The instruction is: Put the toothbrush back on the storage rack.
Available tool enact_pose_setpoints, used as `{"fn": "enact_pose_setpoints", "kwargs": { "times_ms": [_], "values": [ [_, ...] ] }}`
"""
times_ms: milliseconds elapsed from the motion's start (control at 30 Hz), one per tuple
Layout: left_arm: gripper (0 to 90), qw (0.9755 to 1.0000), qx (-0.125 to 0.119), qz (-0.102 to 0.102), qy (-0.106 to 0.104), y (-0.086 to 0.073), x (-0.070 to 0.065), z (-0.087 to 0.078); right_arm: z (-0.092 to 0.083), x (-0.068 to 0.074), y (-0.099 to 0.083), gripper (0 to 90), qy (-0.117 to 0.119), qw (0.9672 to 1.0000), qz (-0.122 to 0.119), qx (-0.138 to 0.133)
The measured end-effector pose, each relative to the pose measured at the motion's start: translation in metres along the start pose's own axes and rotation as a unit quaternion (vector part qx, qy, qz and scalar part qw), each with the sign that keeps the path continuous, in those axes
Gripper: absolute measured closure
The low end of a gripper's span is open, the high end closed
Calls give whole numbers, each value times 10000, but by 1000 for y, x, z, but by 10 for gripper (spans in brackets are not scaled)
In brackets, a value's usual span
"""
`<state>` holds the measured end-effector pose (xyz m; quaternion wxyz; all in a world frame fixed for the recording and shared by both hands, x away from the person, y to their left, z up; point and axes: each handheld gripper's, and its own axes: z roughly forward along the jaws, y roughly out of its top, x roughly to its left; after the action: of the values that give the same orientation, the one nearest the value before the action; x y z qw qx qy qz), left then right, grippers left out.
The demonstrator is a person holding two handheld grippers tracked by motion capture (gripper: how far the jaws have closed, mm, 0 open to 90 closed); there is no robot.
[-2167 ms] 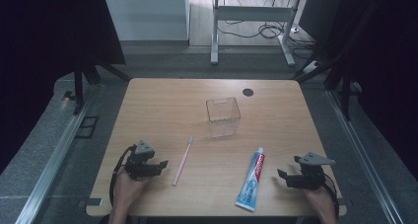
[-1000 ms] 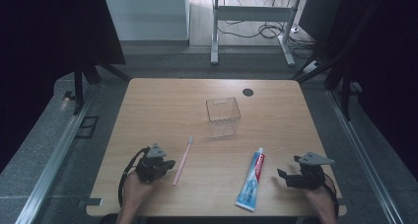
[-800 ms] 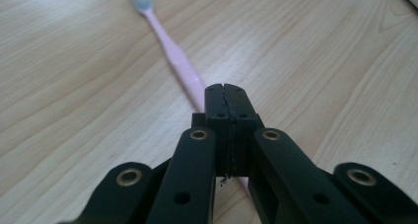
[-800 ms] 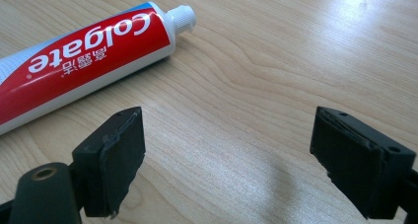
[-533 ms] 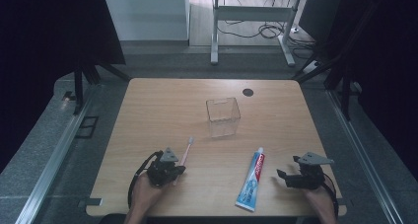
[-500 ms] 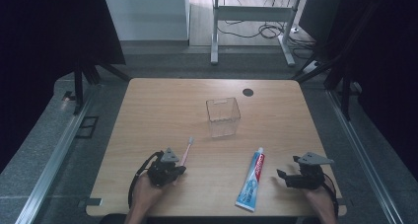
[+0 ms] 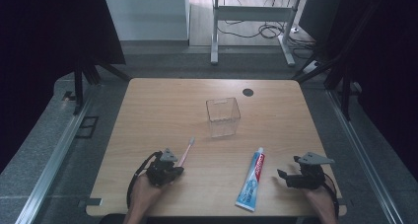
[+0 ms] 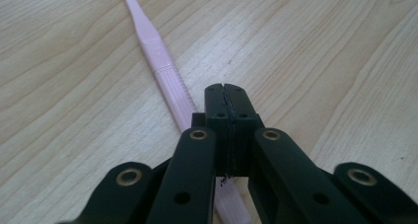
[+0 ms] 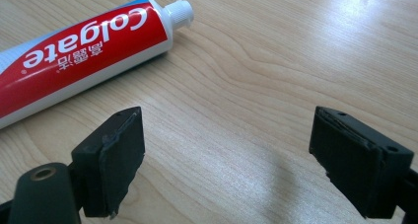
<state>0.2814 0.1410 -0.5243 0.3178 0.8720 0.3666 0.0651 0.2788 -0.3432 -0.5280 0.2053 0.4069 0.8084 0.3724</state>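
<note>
1. Left gripper (image 8: 226,93): the two black jaws are pressed flat together, pad to pad, nothing clamped between them. Tips sit low over the pale wooden table (image 7: 162,110).
2. A slim pink plastic toothbrush (image 8: 162,73) lies flat on the wood just to the left of the closed tips in the left gripper view; its ribbed handle runs under the left linkage arm and out at the bottom edge. The closed pads are beside it — whether they touch it can't be told.
3. In the high view the left gripper (image 7: 173,166) is at the near-left of the table, w/ the person's left hand (image 7: 145,192) behind it; the toothbrush (image 7: 186,152) slants up and to the right from the gripper, bristle head at the far end.
4. Right gripper (image 9: 226,155): jaws stand wide apart, bare wood between the pads, nothing held.
5. A red, white and blue Colgate toothpaste tube (image 9: 74,51) w/ a white screw cap lies flat beyond the left jaw in the right gripper view, not touching it.
6. High view: right gripper (image 7: 283,175) at the near-right edge, grey three-cornered plate on top; the tube (image 7: 250,178) lies just left of it, cap pointing away from the person.
7. Farther out, a clear square plastic container (image 7: 223,117) stands upright near the table's centre — well apart from both grippers.
8. A small dark round spot (image 7: 248,92) marks the far side of the table.
</note>
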Motion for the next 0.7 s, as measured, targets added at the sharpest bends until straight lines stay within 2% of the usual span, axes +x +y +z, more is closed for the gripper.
{"fn": "enact_pose_setpoints", "kwargs": {
  "times_ms": [333,467,567,700],
  "values": [
    [893,9998,27,-33,195,-6,14,-8,0,0,0,136,54,10000,4,-29],
    [893,9995,56,-110,276,-8,18,-10,1,0,0,135,90,10000,1,-9],
    [892,9995,59,-164,267,-9,20,-11,1,0,-1,134,109,9999,1,13],
    [887,9997,11,-78,246,-7,20,-13,3,0,-1,131,140,9999,3,67]
  ]
}}
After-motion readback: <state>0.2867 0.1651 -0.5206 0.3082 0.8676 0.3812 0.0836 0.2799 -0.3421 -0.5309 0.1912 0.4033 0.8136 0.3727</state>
